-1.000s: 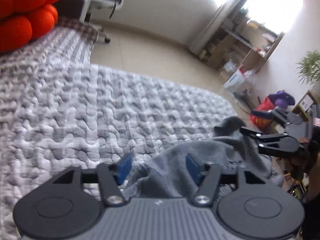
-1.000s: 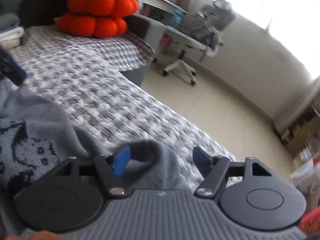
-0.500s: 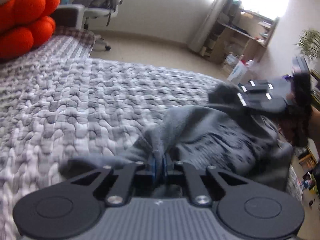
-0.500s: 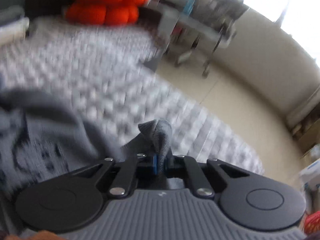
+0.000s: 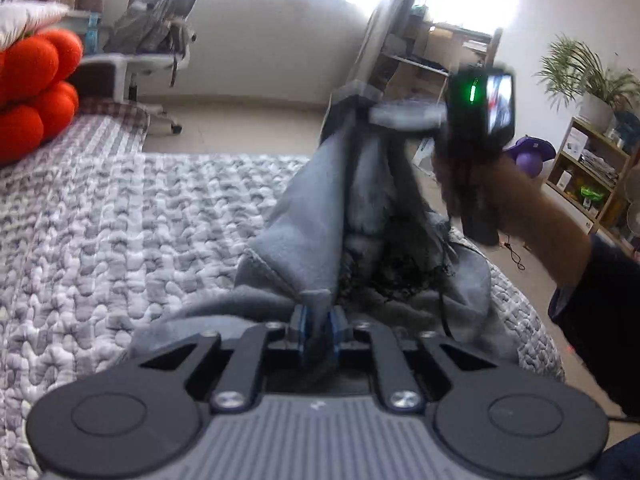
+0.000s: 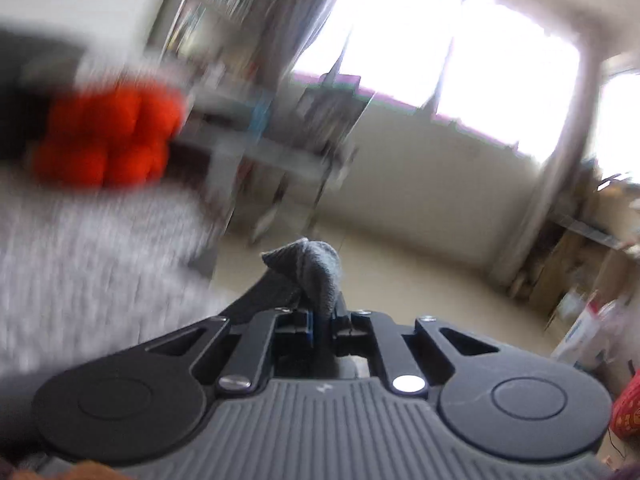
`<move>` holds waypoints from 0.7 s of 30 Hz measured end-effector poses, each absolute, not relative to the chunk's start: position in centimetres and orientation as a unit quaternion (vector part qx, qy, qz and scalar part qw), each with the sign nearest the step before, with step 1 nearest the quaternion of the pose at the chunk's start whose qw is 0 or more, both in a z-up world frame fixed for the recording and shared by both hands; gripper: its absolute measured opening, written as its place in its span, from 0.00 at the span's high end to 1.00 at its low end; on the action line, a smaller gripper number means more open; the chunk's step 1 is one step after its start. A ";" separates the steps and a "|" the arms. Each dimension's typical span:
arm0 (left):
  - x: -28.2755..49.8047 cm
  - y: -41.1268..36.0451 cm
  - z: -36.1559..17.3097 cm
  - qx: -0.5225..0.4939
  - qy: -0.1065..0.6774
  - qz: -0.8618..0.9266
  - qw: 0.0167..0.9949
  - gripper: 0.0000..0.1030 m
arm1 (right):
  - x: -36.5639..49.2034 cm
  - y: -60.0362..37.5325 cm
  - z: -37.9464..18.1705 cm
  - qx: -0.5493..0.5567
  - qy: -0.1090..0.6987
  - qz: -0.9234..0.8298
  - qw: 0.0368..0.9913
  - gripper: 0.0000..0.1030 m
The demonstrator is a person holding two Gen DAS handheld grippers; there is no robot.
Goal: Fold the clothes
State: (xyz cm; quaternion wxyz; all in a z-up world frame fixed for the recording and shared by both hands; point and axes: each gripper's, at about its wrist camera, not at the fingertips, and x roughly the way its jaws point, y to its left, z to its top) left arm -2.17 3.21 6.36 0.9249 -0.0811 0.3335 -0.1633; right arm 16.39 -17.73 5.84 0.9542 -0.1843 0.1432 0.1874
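A grey sweater (image 5: 320, 216) with a dark knitted pattern hangs stretched between both grippers above the bed. My left gripper (image 5: 318, 326) is shut on a low fold of it. In the left wrist view my right gripper (image 5: 362, 110) holds another edge high up, above the bed's right side. In the right wrist view my right gripper (image 6: 322, 326) is shut on a tuft of the grey sweater (image 6: 316, 268), which sticks up between the jaws.
The bed has a grey-white knitted blanket (image 5: 120, 220). An orange pumpkin cushion (image 5: 32, 88) sits at its far left. An office chair (image 5: 160, 40), shelves (image 5: 592, 176) and a potted plant (image 5: 580, 76) stand beyond the bed. The right wrist view is motion-blurred.
Both grippers went from open to shut on the sweater. The right gripper has since lifted its edge high, pulling the sweater up off the bed.
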 end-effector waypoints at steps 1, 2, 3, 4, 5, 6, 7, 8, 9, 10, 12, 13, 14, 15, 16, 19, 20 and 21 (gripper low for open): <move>-1.9 4.1 6.7 -0.091 0.330 -0.154 0.927 0.80 | 16.5 -18.2 5.4 -0.185 0.158 0.190 0.951 0.90; -1.8 5.1 7.0 -0.101 0.325 -0.141 0.930 0.68 | 16.5 -18.7 5.1 -0.183 0.171 0.193 0.949 0.83; -1.9 6.1 7.3 -0.112 0.321 -0.125 0.932 0.60 | 16.4 -19.8 5.5 -0.165 0.177 0.198 0.950 0.78; -1.5 7.3 7.5 -0.126 0.319 -0.101 0.934 0.43 | 16.3 -21.2 6.1 -0.138 0.180 0.205 0.952 0.56; -1.0 8.5 7.6 -0.139 0.318 -0.076 0.935 0.37 | 16.1 -22.7 6.7 -0.109 0.181 0.216 0.953 0.35; -0.5 9.4 7.7 -0.147 0.317 -0.047 0.936 0.37 | 15.6 -24.4 7.1 -0.083 0.177 0.227 0.954 0.31; 0.2 10.3 7.9 -0.148 0.317 -0.013 0.937 0.37 | 15.1 -26.0 7.5 -0.059 0.173 0.237 0.954 0.31; 0.8 11.1 7.9 -0.152 0.316 0.018 0.937 0.37 | 14.7 -27.4 7.9 -0.044 0.171 0.239 0.955 0.31; 1.3 11.9 7.8 -0.159 0.311 0.038 0.936 0.37 | 14.2 -28.5 8.0 -0.035 0.172 0.236 0.956 0.31; 1.9 12.6 7.4 -0.167 0.311 0.045 0.934 0.37 | 14.0 -29.3 8.0 -0.031 0.175 0.227 0.958 0.31; 3.3 13.4 6.1 -0.175 0.340 0.034 0.923 0.37 | 13.8 -30.9 7.5 -0.022 0.184 0.205 0.961 0.31; 3.8 13.1 5.3 -0.174 0.354 0.031 0.918 0.37 | 14.1 -31.4 6.8 -0.015 0.200 0.194 0.960 0.31; 4.4 12.8 4.5 -0.173 0.367 0.028 0.914 0.37 | 14.4 -32.0 6.1 -0.008 0.216 0.184 0.959 0.31; 4.8 12.2 3.8 -0.168 0.377 0.029 0.910 0.37 | 14.8 -32.6 5.3 -0.006 0.238 0.173 0.956 0.31; 5.1 11.6 3.2 -0.163 0.387 0.031 0.907 0.37 | 15.0 -32.5 4.3 -0.009 0.254 0.163 0.953 0.31; 4.6 9.5 2.3 -0.150 0.388 0.020 0.909 0.33 | 14.6 -32.6 3.0 -0.021 0.271 0.162 0.948 0.31; 4.6 9.0 2.2 -0.141 0.387 0.022 0.911 0.32 | 14.4 -32.6 2.8 -0.019 0.273 0.172 0.946 0.31; 4.6 8.5 2.2 -0.132 0.385 0.024 0.913 0.32 | 14.2 -32.5 2.7 -0.017 0.274 0.184 0.944 0.31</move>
